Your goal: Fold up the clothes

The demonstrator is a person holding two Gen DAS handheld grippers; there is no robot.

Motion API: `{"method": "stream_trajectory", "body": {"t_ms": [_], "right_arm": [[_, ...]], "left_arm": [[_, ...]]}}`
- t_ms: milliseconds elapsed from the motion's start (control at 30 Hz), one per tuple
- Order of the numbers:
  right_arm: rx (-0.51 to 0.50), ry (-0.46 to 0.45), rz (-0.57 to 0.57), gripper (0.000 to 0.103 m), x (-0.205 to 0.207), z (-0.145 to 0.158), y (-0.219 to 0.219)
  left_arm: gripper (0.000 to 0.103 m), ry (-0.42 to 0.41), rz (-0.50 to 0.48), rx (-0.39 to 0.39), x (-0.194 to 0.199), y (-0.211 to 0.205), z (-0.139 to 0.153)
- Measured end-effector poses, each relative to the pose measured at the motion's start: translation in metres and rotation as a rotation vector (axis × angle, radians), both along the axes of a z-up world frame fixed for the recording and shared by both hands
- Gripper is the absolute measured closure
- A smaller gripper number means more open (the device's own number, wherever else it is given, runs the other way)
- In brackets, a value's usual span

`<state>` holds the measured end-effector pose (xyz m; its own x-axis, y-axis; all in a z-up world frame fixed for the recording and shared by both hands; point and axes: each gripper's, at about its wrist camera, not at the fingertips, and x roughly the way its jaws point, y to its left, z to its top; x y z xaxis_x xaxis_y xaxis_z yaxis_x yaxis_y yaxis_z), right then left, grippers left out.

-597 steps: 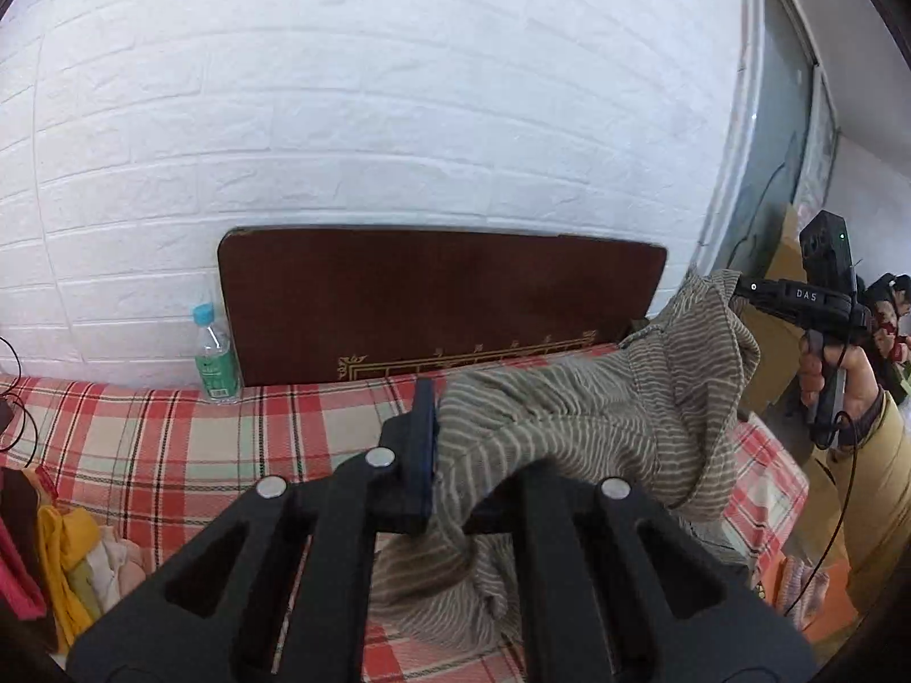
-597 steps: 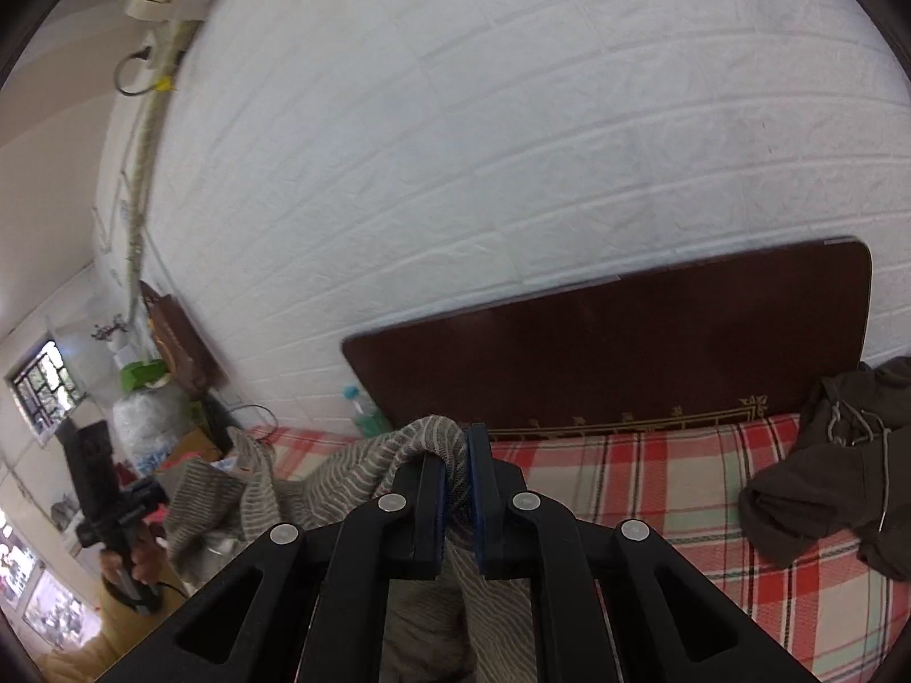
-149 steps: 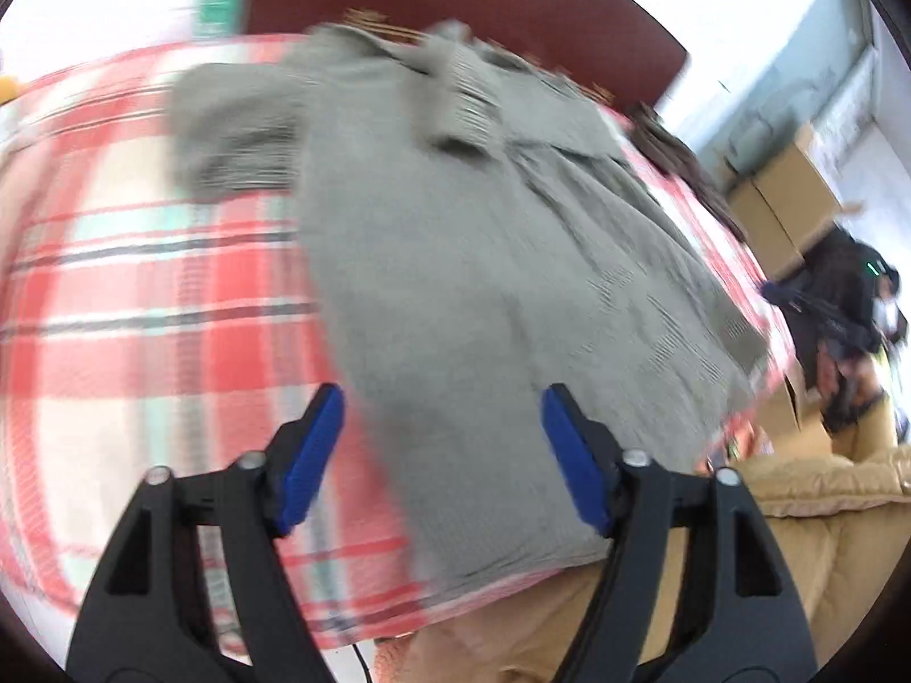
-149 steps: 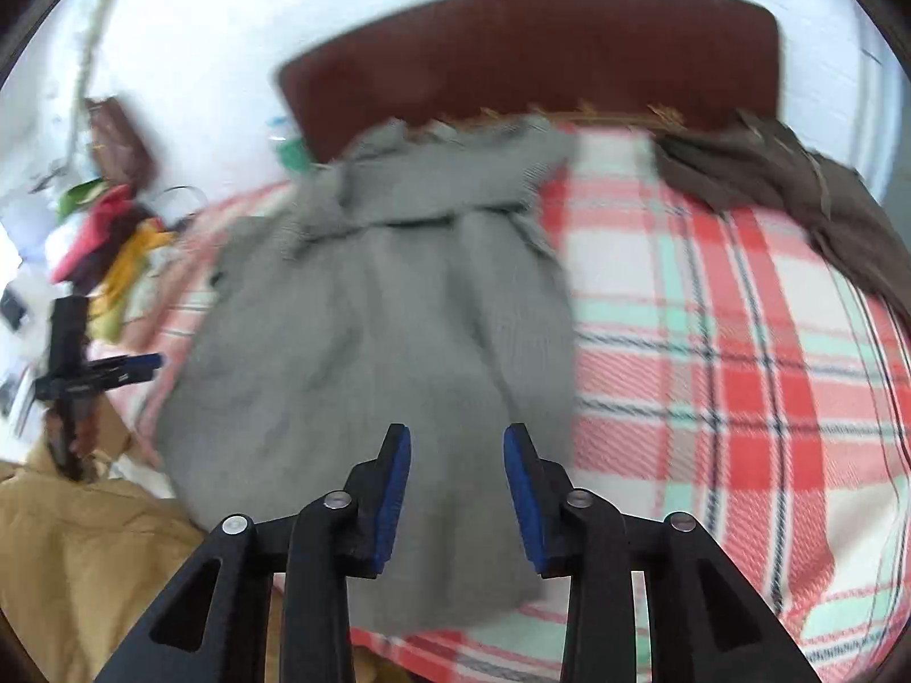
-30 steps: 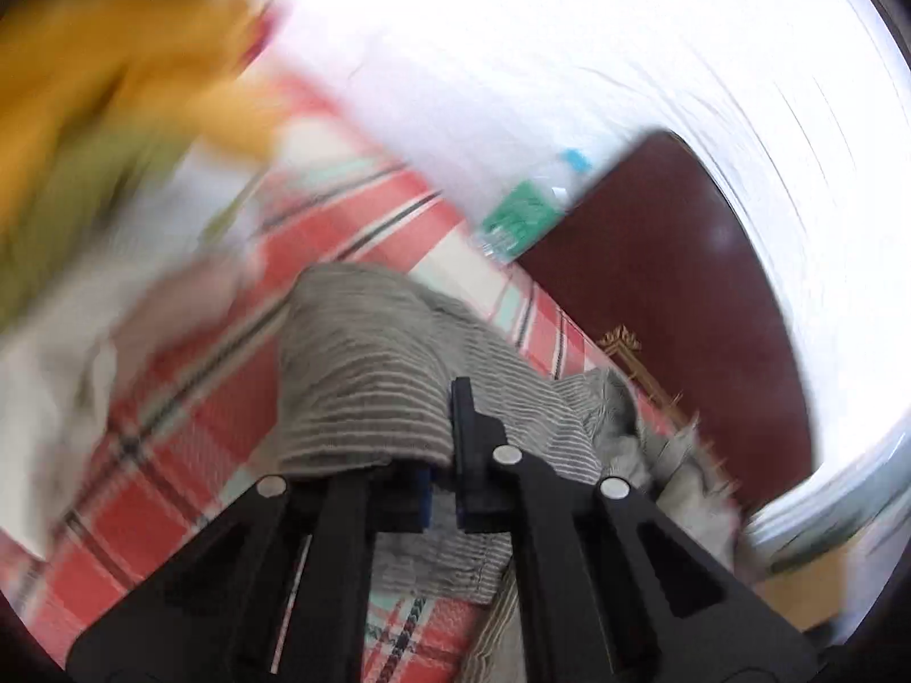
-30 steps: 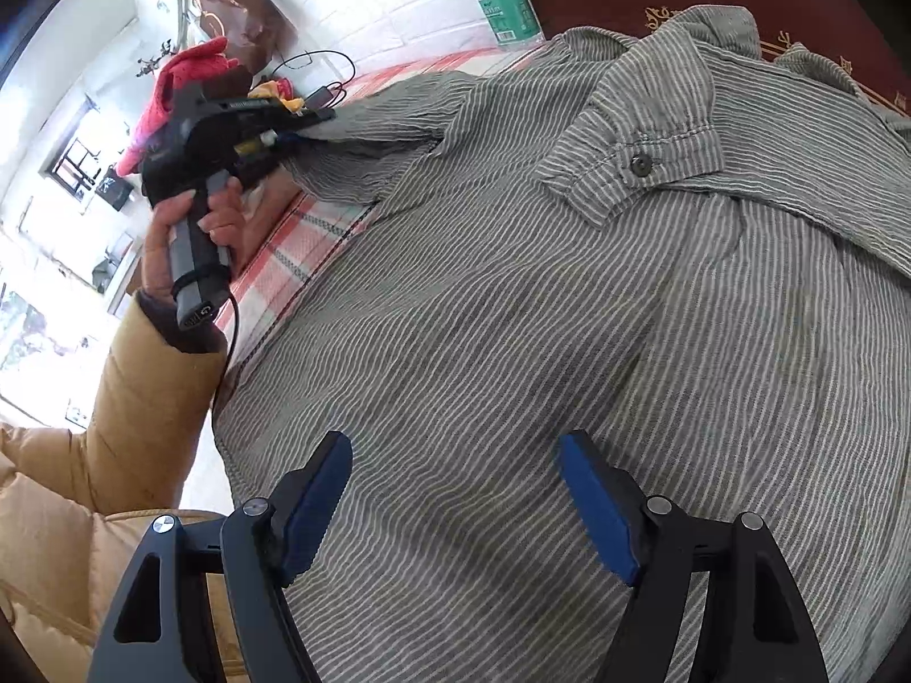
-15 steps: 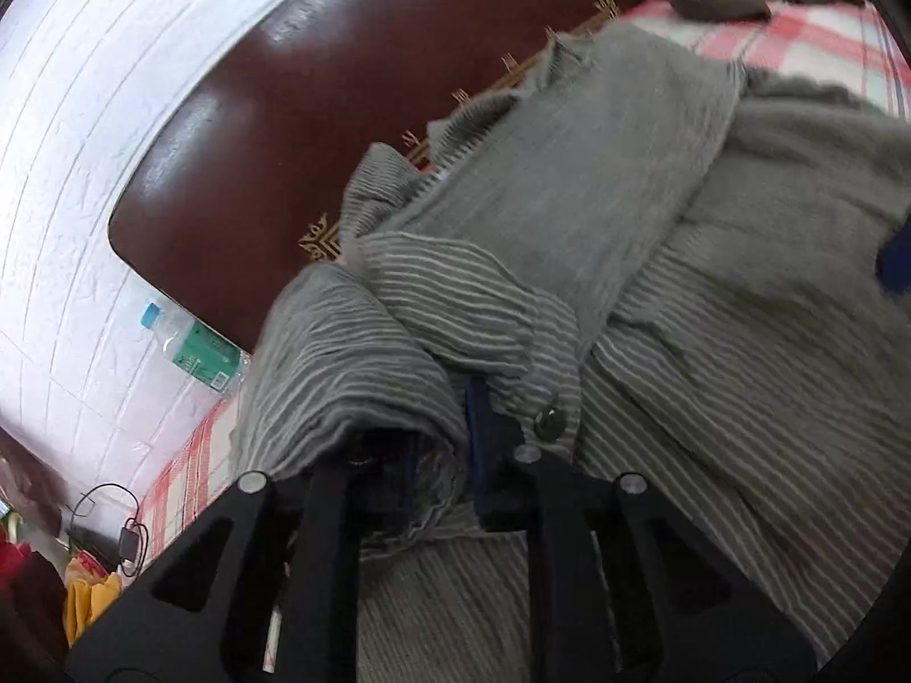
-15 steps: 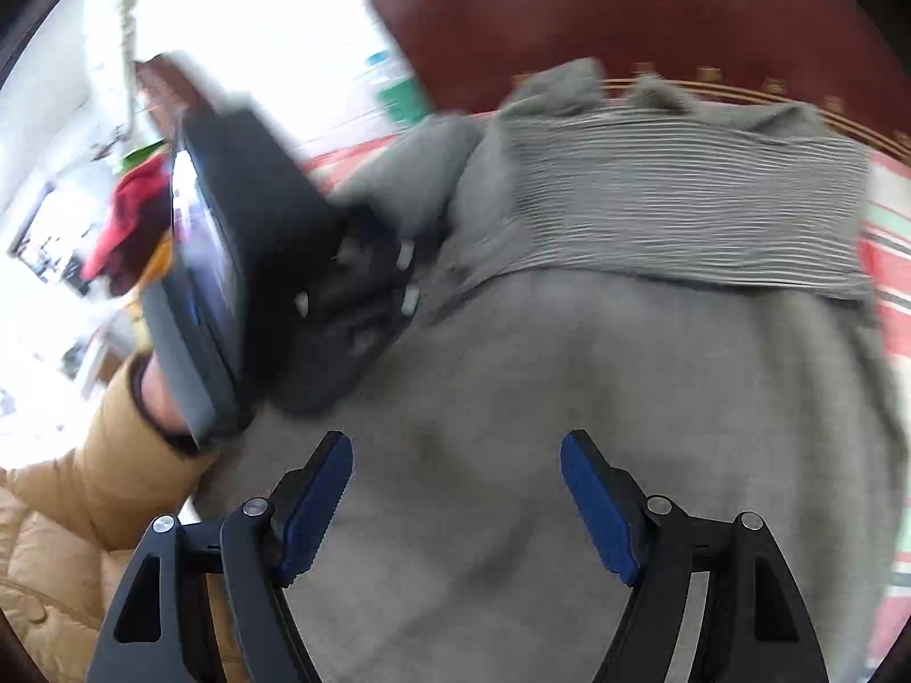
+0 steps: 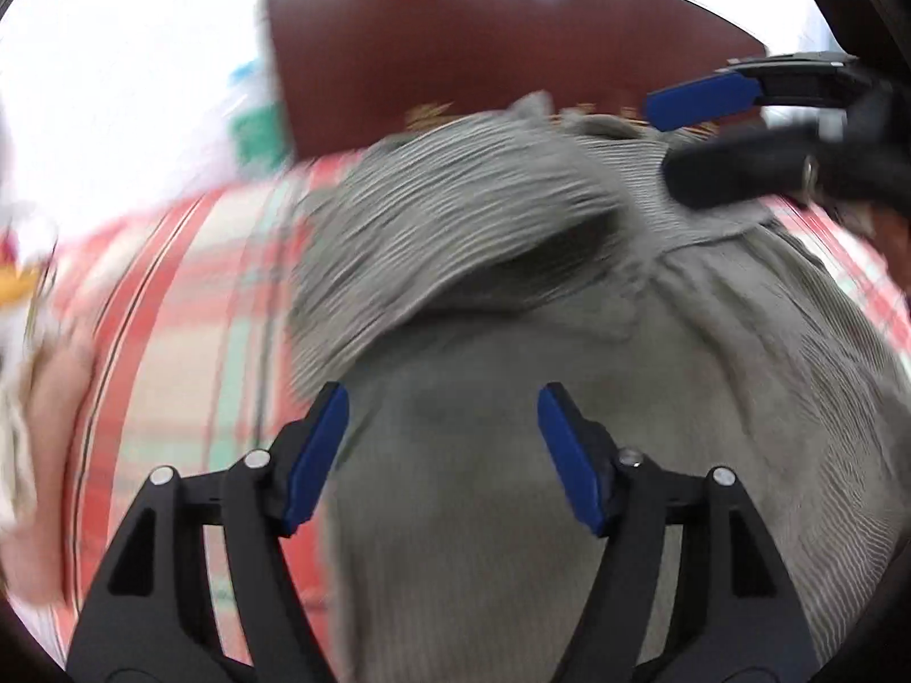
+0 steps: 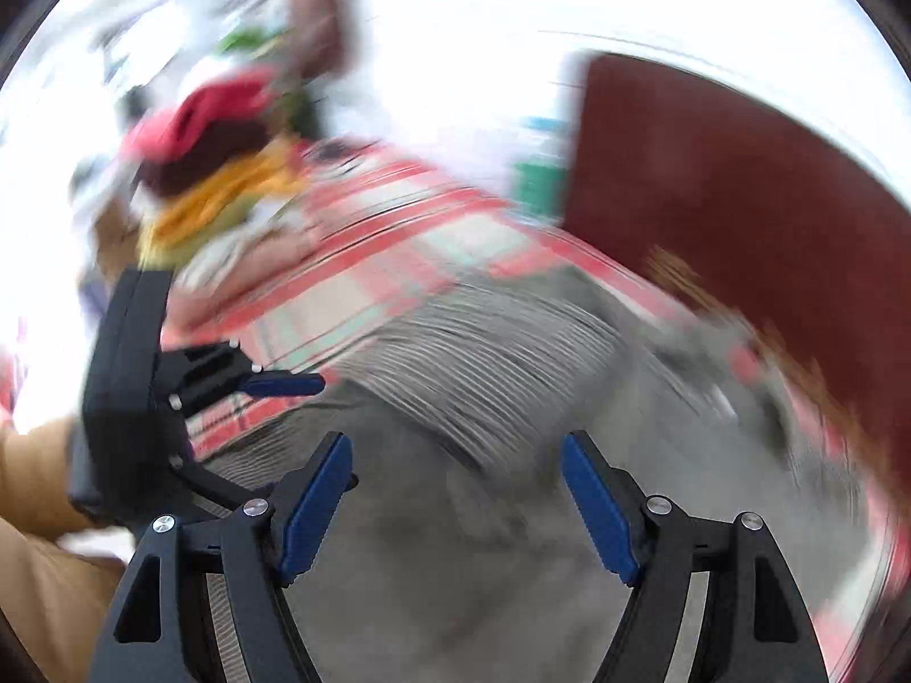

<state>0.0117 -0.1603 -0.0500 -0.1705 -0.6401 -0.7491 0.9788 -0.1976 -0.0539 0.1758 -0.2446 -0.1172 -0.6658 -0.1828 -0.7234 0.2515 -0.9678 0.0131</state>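
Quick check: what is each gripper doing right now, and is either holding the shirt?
Left gripper: jaws opening, nothing gripped above the striped shirt.
Right gripper: open, empty.

Both wrist views close above shirt (image 9: 512, 512)

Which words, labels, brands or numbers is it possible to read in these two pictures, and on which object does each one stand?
No text can be read in either view.
Bottle: green label, too blurred to read.
Headboard: a gold ornament along the lower edge, a pattern and not letters.
Striped shirt: no print visible.
Left gripper and right gripper: no marking visible.
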Motion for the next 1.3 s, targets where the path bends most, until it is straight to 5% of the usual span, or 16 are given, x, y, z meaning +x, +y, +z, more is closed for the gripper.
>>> {"method": "stream_trajectory", "body": {"t_ms": [167,267,300,400,600,767,900,1100,1300], "right_arm": [[0.189,0.378,0.195,0.030,0.047,-0.048,-0.068],[0.288,0.440,0.197,0.069,0.041,-0.075,-0.093],[0.287,0.373,0.178,0.085,0.033,-0.073,-0.092],[0.111,0.042,0.071,0.095,-0.007,-0.039,-0.077],[-0.340,-0.412,-0.169,0.096,-0.086,0.035,-0.006],[-0.581,-0.633,-0.290,0.096,-0.123,0.043,0.042],[-0.637,-0.718,-0.323,0.095,-0.132,0.026,0.065],[-0.796,-0.760,-0.357,0.095,-0.129,-0.002,0.118],[-0.653,-0.867,-0.499,0.093,-0.122,-0.083,0.143]], "left_arm": [[0.033,-0.016,0.116,0.094,0.022,-0.035,-0.008],[0.033,-0.020,0.143,0.109,0.029,-0.044,-0.009],[0.033,-0.021,0.144,0.114,0.030,-0.045,-0.009],[0.033,-0.020,0.122,0.111,0.030,-0.043,-0.005],[0.033,0.012,-0.046,0.115,-0.002,-0.015,0.008],[0.033,0.025,-0.218,0.103,-0.049,0.022,0.009],[0.033,0.028,-0.224,0.105,-0.089,0.016,0.006],[0.033,0.118,0.041,0.207,-0.096,-0.064,0.019],[0.034,0.100,0.111,0.278,-0.080,-0.088,0.008]]}}
